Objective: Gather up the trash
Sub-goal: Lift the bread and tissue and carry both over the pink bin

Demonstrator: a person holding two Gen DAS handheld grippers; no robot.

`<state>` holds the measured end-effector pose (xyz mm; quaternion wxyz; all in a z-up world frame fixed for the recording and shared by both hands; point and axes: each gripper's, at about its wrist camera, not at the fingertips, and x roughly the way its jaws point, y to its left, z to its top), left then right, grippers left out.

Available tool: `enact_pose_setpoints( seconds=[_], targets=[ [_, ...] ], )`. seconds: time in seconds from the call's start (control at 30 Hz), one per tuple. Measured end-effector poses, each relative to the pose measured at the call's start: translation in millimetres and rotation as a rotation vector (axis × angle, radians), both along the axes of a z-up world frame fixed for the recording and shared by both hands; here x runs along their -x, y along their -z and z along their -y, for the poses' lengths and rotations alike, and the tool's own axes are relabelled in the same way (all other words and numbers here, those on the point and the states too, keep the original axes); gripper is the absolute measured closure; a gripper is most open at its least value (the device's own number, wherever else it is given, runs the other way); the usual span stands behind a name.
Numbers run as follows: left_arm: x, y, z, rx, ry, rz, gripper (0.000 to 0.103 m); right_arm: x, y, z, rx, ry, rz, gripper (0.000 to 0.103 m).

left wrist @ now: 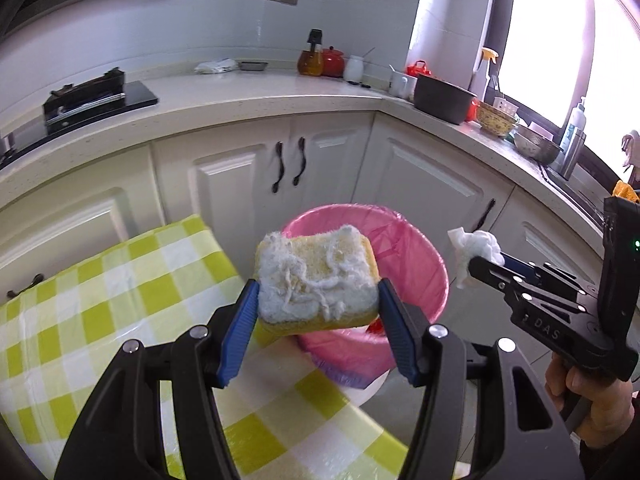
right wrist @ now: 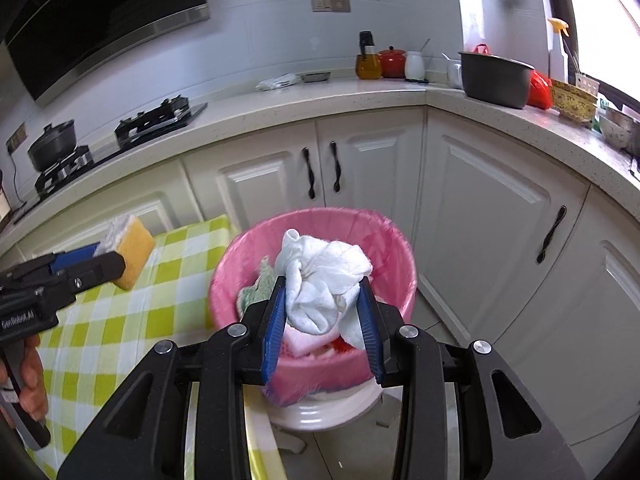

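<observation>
Fingers [right wrist: 280, 312] squeeze white cloth [right wrist: 324, 276]; left pair, "GenRobot.AI" handle, pinch sponge [left wrist: 316, 276].

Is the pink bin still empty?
No: the right wrist view shows the pink bin already holding a green-white scrap and other trash below the white cloth.

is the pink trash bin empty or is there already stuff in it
Not empty. The right wrist view shows the pink-lined trash bin already holding a green scrubber and red scraps.
</observation>
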<state>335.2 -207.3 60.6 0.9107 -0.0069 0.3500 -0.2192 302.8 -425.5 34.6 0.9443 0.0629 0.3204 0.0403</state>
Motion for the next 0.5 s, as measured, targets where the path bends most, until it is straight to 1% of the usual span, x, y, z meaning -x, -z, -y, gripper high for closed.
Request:
enact_pose_setpoints(
  seconds=[0.17,0.33,0.5],
  targets=[
    [-31,4,28,-0.027,0.037,-0.015,0.045,-27,0,15,-0.006,0.004,0.009,0.069],
    [-64,15,45,-0.019,0.040,-0.053,0.045,-49,4,29,-0.021,0.019,0.002,0.069],
    [-84,22,56,-0.015,0.045,-0.071,0.045,-66,10,39,-0.023,0.023,-0.006,0.068]
  ],
)
